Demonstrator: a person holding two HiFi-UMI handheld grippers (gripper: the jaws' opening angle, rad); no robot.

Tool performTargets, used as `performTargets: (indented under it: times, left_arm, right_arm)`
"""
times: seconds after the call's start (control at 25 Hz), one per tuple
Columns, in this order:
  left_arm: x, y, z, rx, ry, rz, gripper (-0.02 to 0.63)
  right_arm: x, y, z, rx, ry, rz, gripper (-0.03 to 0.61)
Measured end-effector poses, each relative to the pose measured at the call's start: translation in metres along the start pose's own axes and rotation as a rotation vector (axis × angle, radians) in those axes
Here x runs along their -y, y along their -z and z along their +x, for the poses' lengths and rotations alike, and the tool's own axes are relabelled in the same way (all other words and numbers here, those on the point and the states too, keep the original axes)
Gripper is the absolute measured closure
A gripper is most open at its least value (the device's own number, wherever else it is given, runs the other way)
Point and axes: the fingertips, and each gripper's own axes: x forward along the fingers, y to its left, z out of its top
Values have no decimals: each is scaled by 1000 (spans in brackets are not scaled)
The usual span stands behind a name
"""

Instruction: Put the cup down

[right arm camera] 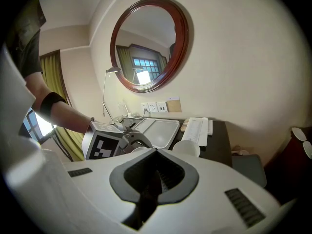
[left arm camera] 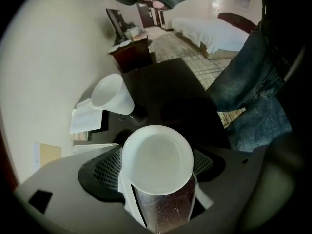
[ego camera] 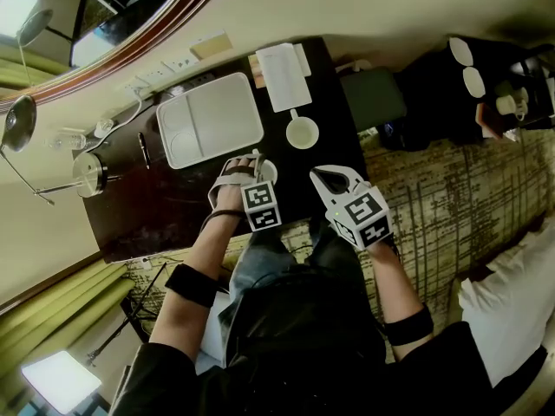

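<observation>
A white cup (left arm camera: 157, 156) stands upright between the jaws of my left gripper (left arm camera: 158, 168), seen from straight above. Its rim overlaps both mesh pads (left arm camera: 105, 169) and no gap shows on either side. In the head view the left gripper (ego camera: 243, 166) points steeply down at this cup (ego camera: 268, 172) near the front edge of the dark desk (ego camera: 165, 219). My right gripper (ego camera: 328, 178) hovers to its right with the jaws shut and nothing in them. In its own view the right gripper (right arm camera: 153, 179) has its dark pads together.
A second white cup (ego camera: 302, 133) with a handle stands further back on the desk. A white tray (ego camera: 208, 120) lies at the back left, and folded papers (ego camera: 284, 76) lie by the wall. A round stand mirror (ego camera: 88, 173) and cables are at the left end. The person's legs are at the desk's front edge.
</observation>
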Motion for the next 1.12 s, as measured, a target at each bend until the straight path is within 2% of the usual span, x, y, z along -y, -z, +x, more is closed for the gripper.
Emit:
performTargets:
  times: [0.24,0.6,0.92,1.12]
  left_arm:
    - [-4,1,-6,7,-32,-18,227]
    - [0,13,-10,12,-50,-12,230]
    - [-26,27,-28,6,-115,-46,230]
    - [-54,50,-46,-8,-168,-78,230]
  right_arm:
    - [-3,1,2,-8,-10,-3,572]
    - [-21,-4,17,-21,-43,-23,572]
    - [-32,-8,29,-28,-71,-39,572]
    - [-51,-20,48,-27,-114,-67,572]
